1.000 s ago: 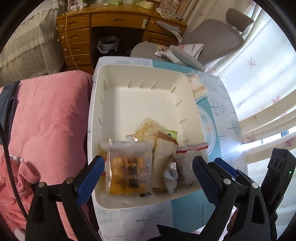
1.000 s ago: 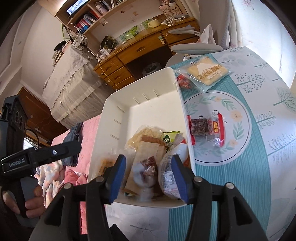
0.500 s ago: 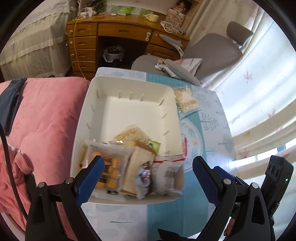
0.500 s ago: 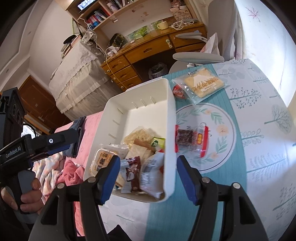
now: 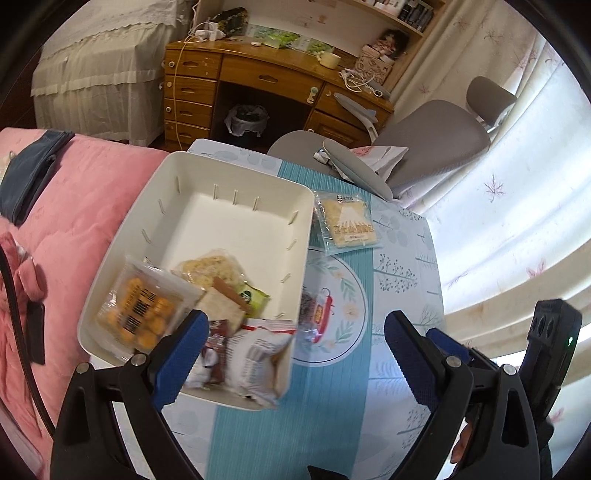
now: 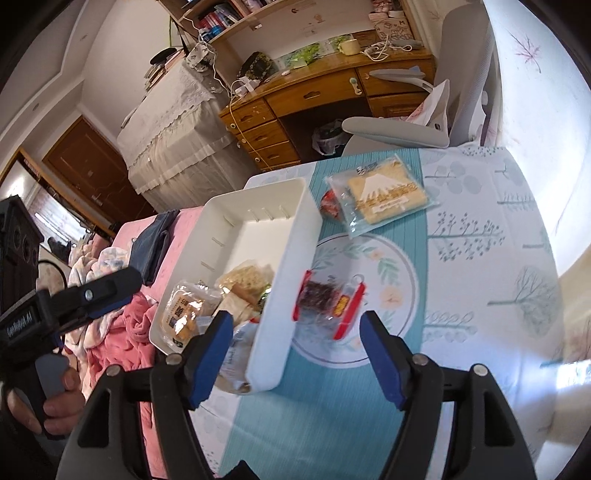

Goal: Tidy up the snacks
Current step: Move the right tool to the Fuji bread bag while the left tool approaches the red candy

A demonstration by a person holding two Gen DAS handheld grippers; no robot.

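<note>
Both grippers hang above the table with nothing between their pads: the left gripper (image 5: pixel 291 354) spread wide, the right gripper (image 6: pixel 295 350) just opened wider. Snacks fill the bin (image 6: pixel 291 266) near end; at its 3 o'clock lies a red-edged pack (image 6: pixel 328 299), at 1 o'clock a toast pack (image 6: pixel 384 192).

A home bedroom: pink quilted bed (image 5: pixel 74 229), wooden desk (image 5: pixel 258 85) with drawers, bookshelves (image 6: pixel 236 18)

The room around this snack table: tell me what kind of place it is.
Most likely a bedroom that doubles as a study: a pink quilt beside the table, a wooden desk with drawers, and a grey office chair.
</note>
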